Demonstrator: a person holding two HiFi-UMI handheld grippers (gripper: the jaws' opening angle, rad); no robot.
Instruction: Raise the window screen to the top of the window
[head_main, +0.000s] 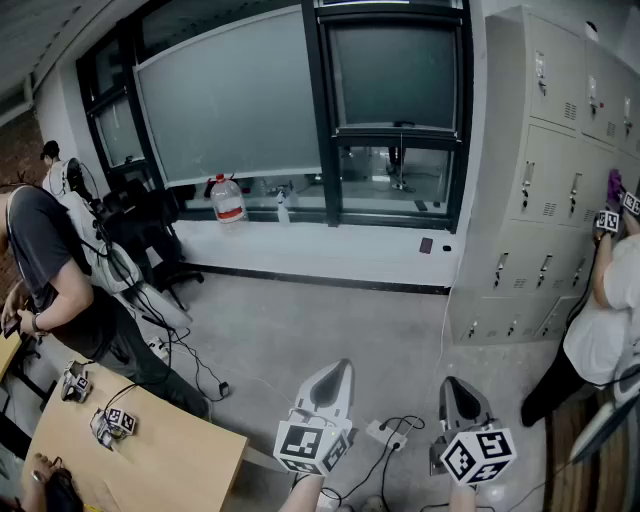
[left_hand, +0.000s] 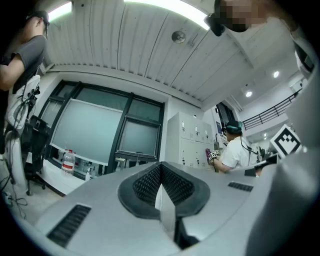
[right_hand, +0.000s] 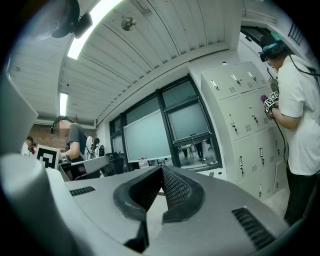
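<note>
Across the room, the dark-framed window has a grey window screen (head_main: 395, 75) over the upper part of its narrow right pane; the screen's bottom bar sits about halfway down, with clear glass below. The same screen appears in the left gripper view (left_hand: 140, 135) and the right gripper view (right_hand: 189, 120). My left gripper (head_main: 338, 368) and right gripper (head_main: 452, 385) hover side by side over the floor, far from the window and pointing toward it. Both are shut with nothing between the pads; the left gripper (left_hand: 161, 167) and right gripper (right_hand: 161, 170) each show jaws meeting at the tip.
Grey lockers (head_main: 540, 170) stand right of the window, with a person (head_main: 610, 320) working at them. Another person (head_main: 60, 280) stands at left beside a wooden table (head_main: 150, 450). A water bottle (head_main: 228, 198) is on the sill. A power strip (head_main: 385, 432) and cables lie on the floor.
</note>
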